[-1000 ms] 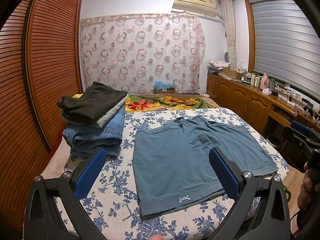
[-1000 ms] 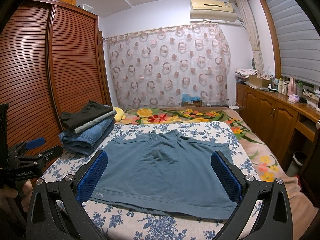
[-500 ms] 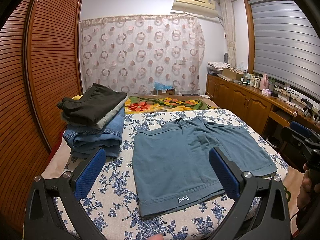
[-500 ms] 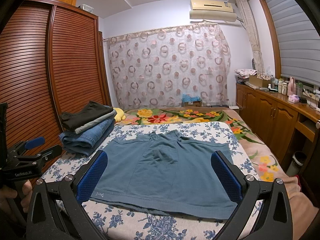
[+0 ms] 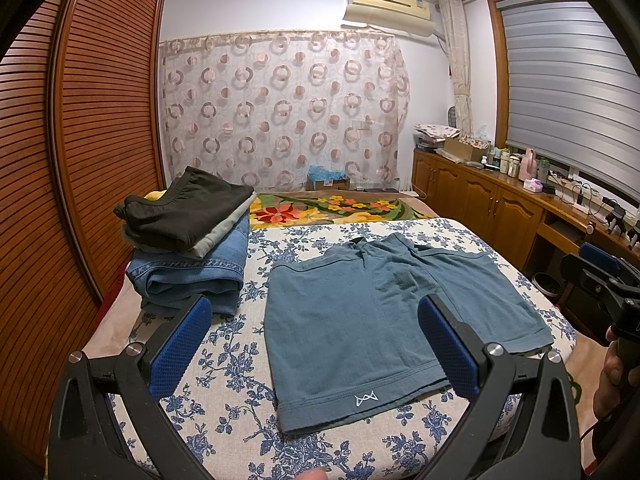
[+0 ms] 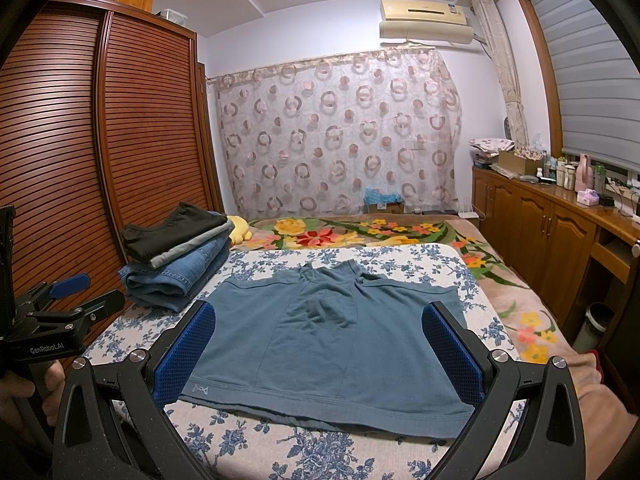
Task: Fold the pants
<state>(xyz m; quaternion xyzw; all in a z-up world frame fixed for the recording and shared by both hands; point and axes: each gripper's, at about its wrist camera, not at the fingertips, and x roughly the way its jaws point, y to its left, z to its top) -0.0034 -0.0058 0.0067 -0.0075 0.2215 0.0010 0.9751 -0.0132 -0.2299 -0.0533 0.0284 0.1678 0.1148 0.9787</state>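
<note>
A pair of teal-blue shorts (image 5: pixel 360 320) lies spread flat on the flowered bed sheet (image 5: pixel 236 364), hems toward me, waistband at the far side. It also shows in the right wrist view (image 6: pixel 332 340). My left gripper (image 5: pixel 314 344) is open and empty, held above the near left part of the shorts. My right gripper (image 6: pixel 318 350) is open and empty, held above the near hem. Each gripper shows at the edge of the other's view, the right gripper (image 5: pixel 600 280) and the left gripper (image 6: pixel 68 300).
A stack of folded clothes (image 5: pixel 188 240), dark on top and jeans below, sits on the bed's left side next to a slatted wooden wardrobe (image 5: pixel 60 160). A floral blanket (image 5: pixel 328 208) lies beyond. A wooden cabinet (image 5: pixel 500 204) with bottles runs along the right.
Both grippers stay open and almost still. The left wrist view has drifted slightly, so the shorts sit a little lower and left in it.
</note>
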